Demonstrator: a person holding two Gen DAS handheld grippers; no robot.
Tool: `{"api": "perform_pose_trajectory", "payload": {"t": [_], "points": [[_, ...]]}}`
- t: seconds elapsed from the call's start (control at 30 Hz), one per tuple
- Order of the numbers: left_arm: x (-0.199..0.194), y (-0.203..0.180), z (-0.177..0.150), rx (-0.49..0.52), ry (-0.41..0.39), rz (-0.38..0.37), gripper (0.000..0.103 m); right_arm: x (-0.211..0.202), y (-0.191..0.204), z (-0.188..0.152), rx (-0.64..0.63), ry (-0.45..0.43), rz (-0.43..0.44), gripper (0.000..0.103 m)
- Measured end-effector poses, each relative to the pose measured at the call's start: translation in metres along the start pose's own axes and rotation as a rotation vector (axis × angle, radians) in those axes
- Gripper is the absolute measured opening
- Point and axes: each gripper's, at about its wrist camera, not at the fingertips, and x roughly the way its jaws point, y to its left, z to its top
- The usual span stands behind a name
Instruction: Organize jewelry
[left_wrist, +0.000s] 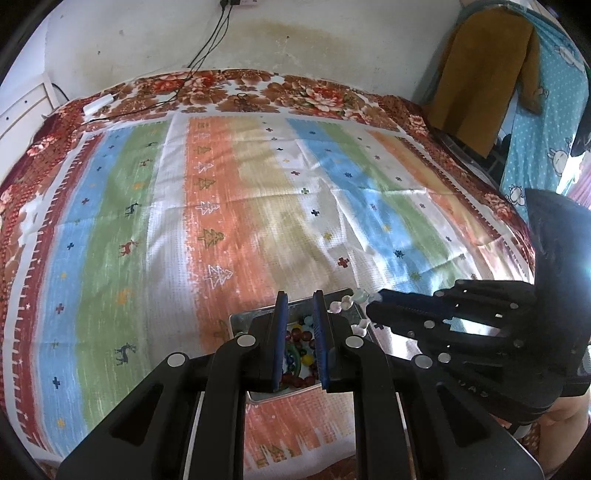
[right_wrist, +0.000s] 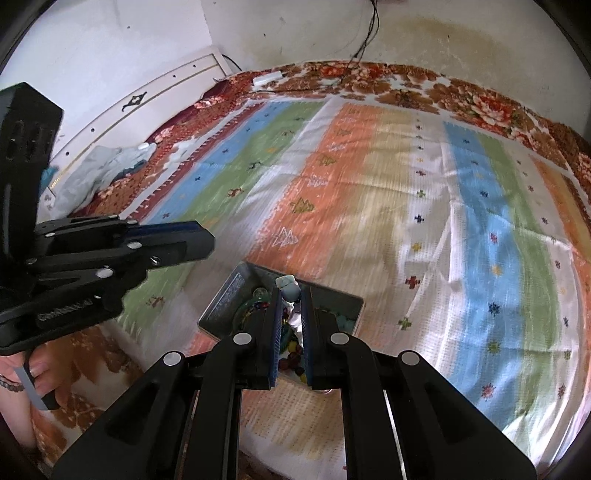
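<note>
My right gripper (right_wrist: 291, 295) is pinching a pale bead bracelet (right_wrist: 289, 289) over the metal tin (right_wrist: 229, 293) of colourful beads (left_wrist: 300, 334) on the striped cloth (left_wrist: 229, 206); my left gripper (left_wrist: 300, 295) is hovering narrow, holding nothing.

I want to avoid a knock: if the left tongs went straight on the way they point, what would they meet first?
Probably the beads in the metal tin right under the left tongs. Depth is unclear. The right tongs sit off to one side with a pale bead strand.
</note>
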Motion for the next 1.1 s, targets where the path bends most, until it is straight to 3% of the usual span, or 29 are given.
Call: {"api": "perform_pose_trajectory", "payload": {"t": [0.1,0.2,0.27,0.37,0.53,0.67,0.8,0.93,1.1], "points": [[0.0,0.004,-0.003,-0.013,0.001,0.011,0.013,0.001,-0.002,-0.003,0.003,0.009,-0.021,0.013],[0.0,0.008,-0.004,-0.017,0.002,0.025,0.013,-0.002,-0.005,-0.006,0.006,-0.002,-0.035,0.036],[0.0,0.01,-0.003,-0.023,0.002,0.023,0.013,-0.004,-0.006,-0.007,0.009,-0.006,-0.038,0.037],[-0.001,0.008,-0.004,-0.015,0.0,0.027,0.015,-0.009,-0.006,-0.009,0.005,-0.026,-0.054,0.047],[-0.001,0.01,-0.004,-0.016,0.002,0.041,0.03,-0.015,-0.015,-0.017,0.024,-0.041,-0.063,0.058],[-0.002,0.011,-0.005,-0.021,-0.005,0.049,0.058,-0.02,-0.022,-0.023,0.039,-0.052,-0.064,0.065],[-0.004,0.009,-0.011,-0.011,-0.009,0.044,0.08,-0.025,-0.025,-0.027,0.037,-0.073,-0.08,0.071],[-0.008,0.008,-0.017,0.002,-0.025,0.056,0.091,-0.031,-0.024,-0.03,0.03,-0.11,-0.098,0.082],[-0.014,0.005,-0.026,0.03,-0.058,0.087,0.097,-0.039,-0.02,-0.038,-0.005,-0.146,-0.13,0.088]]}}
